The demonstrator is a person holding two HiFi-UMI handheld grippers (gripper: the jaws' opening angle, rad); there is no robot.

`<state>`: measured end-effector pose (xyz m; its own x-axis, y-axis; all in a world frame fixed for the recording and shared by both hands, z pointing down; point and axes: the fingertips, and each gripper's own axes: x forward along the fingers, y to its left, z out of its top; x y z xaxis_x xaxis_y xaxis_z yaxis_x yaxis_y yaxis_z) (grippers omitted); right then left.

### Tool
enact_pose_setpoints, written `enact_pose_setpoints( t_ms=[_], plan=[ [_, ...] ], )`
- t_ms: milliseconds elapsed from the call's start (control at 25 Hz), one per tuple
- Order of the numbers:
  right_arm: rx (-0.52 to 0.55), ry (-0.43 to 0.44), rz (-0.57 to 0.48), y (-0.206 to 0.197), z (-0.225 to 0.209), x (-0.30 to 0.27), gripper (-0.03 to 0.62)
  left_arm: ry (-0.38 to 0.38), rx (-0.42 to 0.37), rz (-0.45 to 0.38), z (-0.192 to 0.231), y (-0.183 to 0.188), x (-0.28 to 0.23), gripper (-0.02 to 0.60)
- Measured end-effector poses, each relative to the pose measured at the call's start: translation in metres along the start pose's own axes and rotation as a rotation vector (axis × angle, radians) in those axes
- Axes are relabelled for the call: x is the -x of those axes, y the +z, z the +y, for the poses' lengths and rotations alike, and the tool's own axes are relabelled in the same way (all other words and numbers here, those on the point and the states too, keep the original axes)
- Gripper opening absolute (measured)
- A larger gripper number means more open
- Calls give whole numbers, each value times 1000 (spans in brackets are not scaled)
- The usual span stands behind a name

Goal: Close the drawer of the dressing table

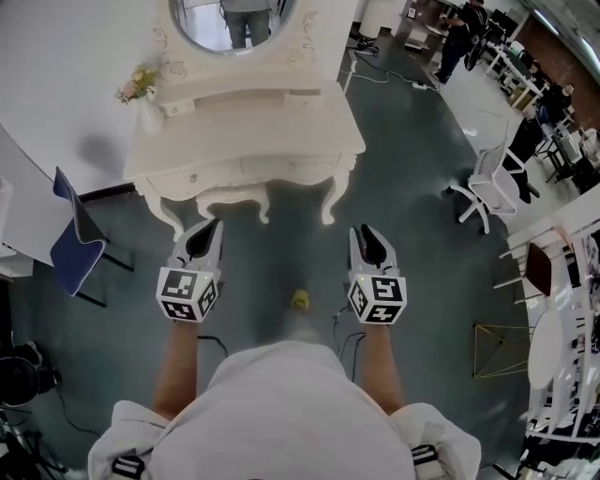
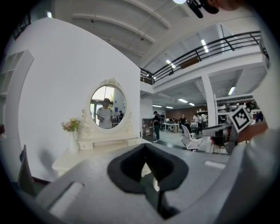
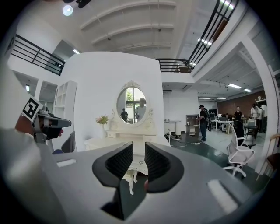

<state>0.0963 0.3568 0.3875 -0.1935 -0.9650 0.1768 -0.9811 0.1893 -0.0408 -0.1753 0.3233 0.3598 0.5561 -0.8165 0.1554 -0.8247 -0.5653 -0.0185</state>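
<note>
Seen from the head camera, both tools hang over the grey-green floor (image 1: 422, 187) at 6 o'clock of the white counter (image 1: 248, 127), well apart from it. The left hand-held gripper (image 1: 201, 240) has its pads closed tip to tip, with nothing between them. The right hand-held gripper (image 1: 369, 246) stands slightly parted, a narrow slot between its pads, and grips nothing; only a counter leg shows through the slot.

The drawer (image 1: 246, 170) sits in the counter's front apron, facing me at 12 o'clock. From above it looks level with the apron, but I cannot tell whether it is fully in, and its contents are hidden. A white vase (image 1: 150, 117) stands at the counter's 9 o'clock end, holding pale flowers (image 1: 139, 84). The oval mirror (image 1: 230, 23) rises at the back.

Only the head view shows the blue chair (image 1: 70, 234) at 9 o'clock and the white office chair (image 1: 487, 183) at 3 o'clock on the floor. The gripper views show what it cannot: the mirror upright with a standing person (image 3: 141, 107) reflected in it, a black railing (image 3: 175, 65) on an upper level, and people at desks far back. In the right gripper view, the other tool appears at 9 o'clock. In the left gripper view, its partner appears at 3 o'clock.
</note>
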Motion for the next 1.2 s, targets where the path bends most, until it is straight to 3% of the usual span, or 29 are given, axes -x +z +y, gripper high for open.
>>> enact_pose_setpoints(
  t_ms=[360, 640, 920, 1200],
  plan=[
    [-34, -13, 10, -2, -69, -86, 69, -16, -18, 37, 14, -6, -114, 0],
    [-43, 31, 37, 8, -118, -180, 69, 25, 0, 51, 42, 8, -202, -1],
    [-31, 83, 44, 25, -154, -245, 69, 64, 4, 64, 51, 17, -263, 0],
    [-39, 122, 41, 29, -162, -285, 69, 87, 0, 73, 65, 22, -293, 0]
  ],
)
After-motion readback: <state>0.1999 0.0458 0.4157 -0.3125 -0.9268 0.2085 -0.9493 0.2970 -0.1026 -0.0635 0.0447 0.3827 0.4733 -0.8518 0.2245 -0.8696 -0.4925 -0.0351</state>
